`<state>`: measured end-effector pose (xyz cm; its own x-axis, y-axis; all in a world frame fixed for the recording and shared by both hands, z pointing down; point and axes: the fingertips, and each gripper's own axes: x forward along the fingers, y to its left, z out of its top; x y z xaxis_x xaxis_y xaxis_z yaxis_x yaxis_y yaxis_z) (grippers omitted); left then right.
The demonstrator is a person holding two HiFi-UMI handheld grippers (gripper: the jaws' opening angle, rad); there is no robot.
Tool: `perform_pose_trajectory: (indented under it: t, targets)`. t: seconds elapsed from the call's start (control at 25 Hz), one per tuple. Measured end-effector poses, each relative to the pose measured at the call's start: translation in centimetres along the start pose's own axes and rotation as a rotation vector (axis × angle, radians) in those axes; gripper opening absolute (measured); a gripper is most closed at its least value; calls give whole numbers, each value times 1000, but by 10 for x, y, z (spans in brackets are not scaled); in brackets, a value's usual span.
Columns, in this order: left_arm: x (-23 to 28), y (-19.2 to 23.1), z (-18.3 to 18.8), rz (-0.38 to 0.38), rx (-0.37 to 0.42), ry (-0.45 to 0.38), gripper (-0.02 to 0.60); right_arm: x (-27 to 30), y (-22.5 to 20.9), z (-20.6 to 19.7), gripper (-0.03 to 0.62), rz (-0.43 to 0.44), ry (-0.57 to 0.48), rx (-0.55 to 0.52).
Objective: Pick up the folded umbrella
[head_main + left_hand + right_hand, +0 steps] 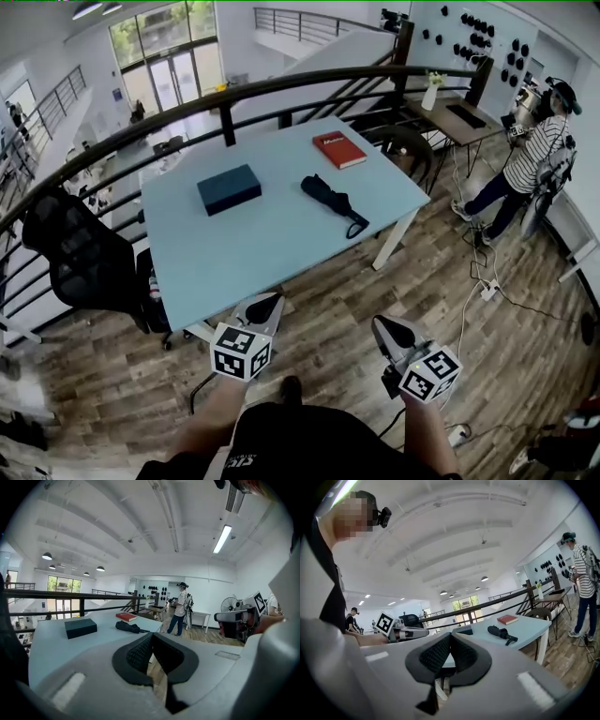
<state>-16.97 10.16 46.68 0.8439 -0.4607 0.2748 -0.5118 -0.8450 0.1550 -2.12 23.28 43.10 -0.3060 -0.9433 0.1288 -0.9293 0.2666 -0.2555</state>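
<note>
Two tools, the left gripper (pixel 267 302) and the right gripper (pixel 392 328), hover off the table's (pixel 272 244) near edge, jaws pressed together and empty. The folded umbrella (pixel 333 202) lies on the table's right half.

You face a table (pixel 262 246) topped smooth and matt, folded umbrella (pixel 330 199) of black cloth, perhaps nylon, floor (pixel 506 366) of grained wood planks, railing (pixel 328 77) dark metal.
</note>
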Motion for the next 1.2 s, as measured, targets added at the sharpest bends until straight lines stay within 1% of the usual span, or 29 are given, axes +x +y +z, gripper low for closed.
perform_pose_trajectory:
  t: [0.2,0.4,0.52,0.76,1.0,1.12,1.2]
  targets:
    - [32,33,18,-29,15,1,6,39,-23,9,2,-35,7,22]
    - [48,60,30,-44,53,-2,6,68,-27,17,2,-53,2,26]
    - [54,72,32,-46,49,0,6,79,-31,18,2,-63,-1,27]
    - [74,88,39,-44,43,26,6,100,-50,20,2,-62,9,66]
    - [107,103,42,-17,58,51,6,126,-86,19,2,-41,10,103]
    - [133,111,44,2,58,76,6,143,-115,23,2,-18,9,122]
    - [156,114,48,13,56,88,6,156,-141,24,2,-7,12,137]
